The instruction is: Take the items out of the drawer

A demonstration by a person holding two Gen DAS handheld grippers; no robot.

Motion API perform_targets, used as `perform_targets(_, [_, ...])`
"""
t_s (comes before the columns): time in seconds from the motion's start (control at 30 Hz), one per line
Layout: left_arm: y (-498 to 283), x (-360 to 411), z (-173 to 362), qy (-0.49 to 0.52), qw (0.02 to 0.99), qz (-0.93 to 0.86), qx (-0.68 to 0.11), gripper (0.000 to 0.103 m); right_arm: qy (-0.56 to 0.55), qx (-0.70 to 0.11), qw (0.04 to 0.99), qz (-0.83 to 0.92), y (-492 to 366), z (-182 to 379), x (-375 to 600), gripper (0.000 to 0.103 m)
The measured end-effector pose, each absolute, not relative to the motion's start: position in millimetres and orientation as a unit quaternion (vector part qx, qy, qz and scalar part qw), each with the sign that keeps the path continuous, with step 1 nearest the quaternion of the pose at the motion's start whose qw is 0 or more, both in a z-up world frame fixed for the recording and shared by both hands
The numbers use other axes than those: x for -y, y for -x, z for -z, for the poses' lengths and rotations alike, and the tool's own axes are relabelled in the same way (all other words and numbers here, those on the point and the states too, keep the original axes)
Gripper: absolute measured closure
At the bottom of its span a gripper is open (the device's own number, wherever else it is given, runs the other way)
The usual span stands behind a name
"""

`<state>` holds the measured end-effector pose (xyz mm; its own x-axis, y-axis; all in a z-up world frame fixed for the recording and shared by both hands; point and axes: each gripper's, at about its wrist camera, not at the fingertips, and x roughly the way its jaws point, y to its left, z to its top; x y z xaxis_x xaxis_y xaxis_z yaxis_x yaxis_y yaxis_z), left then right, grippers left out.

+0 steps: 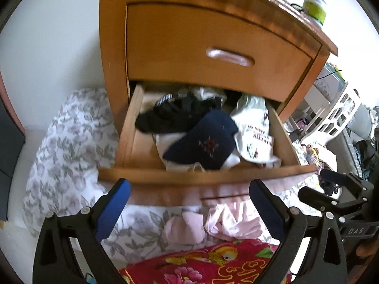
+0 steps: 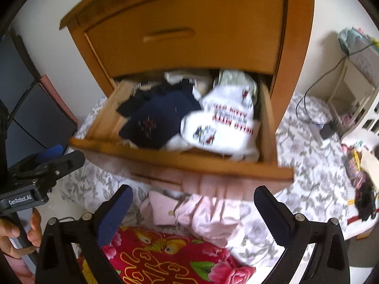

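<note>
The lower drawer (image 1: 203, 176) (image 2: 180, 158) of a wooden nightstand stands pulled out, stuffed with clothes. A navy garment (image 1: 206, 142) (image 2: 156, 120) lies on top in the middle, black clothing (image 1: 170, 116) behind it, and a white printed garment (image 1: 255, 132) (image 2: 222, 123) on the right. A pale pink garment (image 1: 227, 220) (image 2: 201, 215) lies crumpled on the bed below the drawer front. My left gripper (image 1: 189, 196) hangs open above that pink cloth with nothing between its fingers. My right gripper (image 2: 193, 201) is open too, above the same cloth and empty.
The upper drawer (image 1: 213, 47) is closed. A green-labelled bottle (image 1: 313, 4) stands on the nightstand top. A red flowered blanket (image 1: 208, 265) (image 2: 165, 260) and grey leaf-print bedding (image 1: 71, 142) lie below. A white basket (image 1: 336, 116) and clutter sit at right. A hand (image 2: 14, 234) holds the left tool.
</note>
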<state>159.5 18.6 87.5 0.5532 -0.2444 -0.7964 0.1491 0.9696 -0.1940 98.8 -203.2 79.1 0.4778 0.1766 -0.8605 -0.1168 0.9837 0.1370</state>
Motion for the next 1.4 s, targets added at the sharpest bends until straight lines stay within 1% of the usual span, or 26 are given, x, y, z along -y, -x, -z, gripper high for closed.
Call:
perform_targets(0.23, [-191.1, -17.8, -103.1, 0.037, 0.881, 0.115, -0.457, 0.003, -0.034, -0.489, 0.867, -0.09, -126.6, -101.3, 211.6, 0.0])
perform_targets(0.47, [-243.5, -12.9, -97.4, 0.018, 0.863, 0.111, -0.493, 0.003, -0.032, -0.492, 0.866, -0.079, -170.4, -112.3, 223.0, 0.0])
perform_targets(0.63, [-271.6, -2.1, -70.5, 0.009, 0.832, 0.122, -0.541, 0.003, -0.042, -0.535, 0.84, -0.078, -202.2, -91.7, 224.6, 0.0])
perform_targets(0.8, [-289.2, 12.8, -47.1, -0.007, 0.806, 0.138, -0.575, 0.003, -0.026, -0.579, 0.811, -0.078, -220.8, -56.2, 217.8, 0.0])
perform_targets(1.03, [-307.7, 33.0, -24.6, -0.044, 0.782, 0.15, -0.603, 0.004, 0.004, -0.612, 0.786, -0.09, -233.2, -21.7, 206.6, 0.0])
perform_targets(1.13, [-312.6, 38.9, -16.4, -0.054, 0.774, 0.153, -0.612, 0.006, 0.024, -0.623, 0.776, -0.095, -235.3, -10.9, 200.2, 0.0])
perform_targets(1.2, [-316.9, 40.1, -12.1, -0.05, 0.768, 0.155, -0.619, 0.011, 0.037, -0.631, 0.769, -0.097, -236.7, -3.4, 194.9, 0.001])
perform_targets(1.4, [-319.9, 40.9, -6.0, -0.048, 0.765, 0.157, -0.623, 0.012, 0.052, -0.646, 0.754, -0.107, -240.8, 13.3, 179.9, 0.003])
